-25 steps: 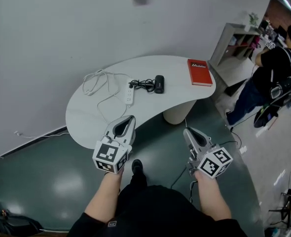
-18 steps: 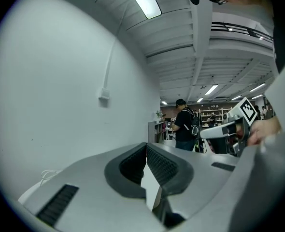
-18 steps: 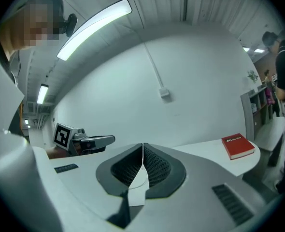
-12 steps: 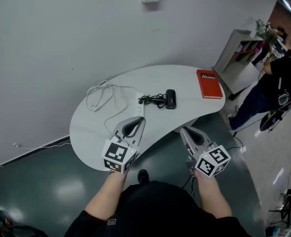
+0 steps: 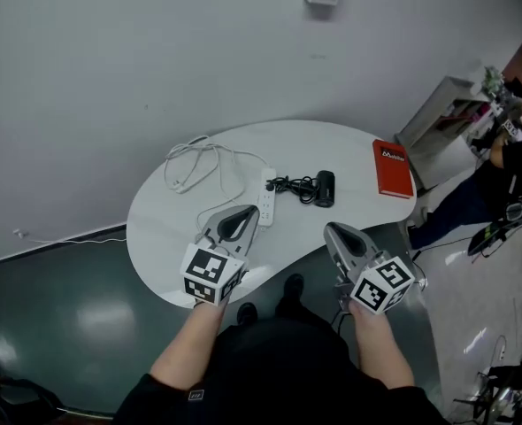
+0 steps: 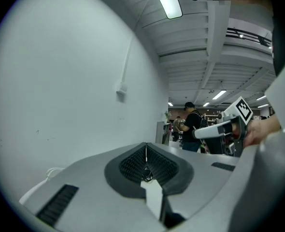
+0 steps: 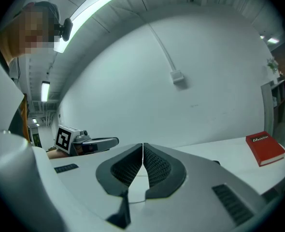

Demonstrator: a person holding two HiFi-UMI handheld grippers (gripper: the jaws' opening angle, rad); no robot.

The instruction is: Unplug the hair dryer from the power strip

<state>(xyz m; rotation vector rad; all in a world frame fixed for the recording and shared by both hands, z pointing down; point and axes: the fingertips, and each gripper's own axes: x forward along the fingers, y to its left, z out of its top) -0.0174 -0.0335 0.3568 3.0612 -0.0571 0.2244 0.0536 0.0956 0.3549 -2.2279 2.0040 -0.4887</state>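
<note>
Just beyond the left gripper (image 5: 245,212) tip lies the strip (image 5: 266,204); bare table (image 5: 159,228) is open to that gripper's left. Loops of white cable (image 5: 199,159) clutter the far left. Ahead of the right gripper (image 5: 333,229) the table is free up to the dryer (image 5: 326,188) and its cord (image 5: 293,185). The book (image 5: 394,168) sits well off to its right. The wall (image 5: 155,60) closes the far side.

**One word on a book, too small to read**

The red book (image 5: 394,169) at 2 o'clock on the worktop (image 5: 159,228) carries a white word on its cover, too small to make out. The cubes on the left gripper (image 5: 241,215) and right gripper (image 5: 336,231) show black-and-white square markers, no letters.
</note>
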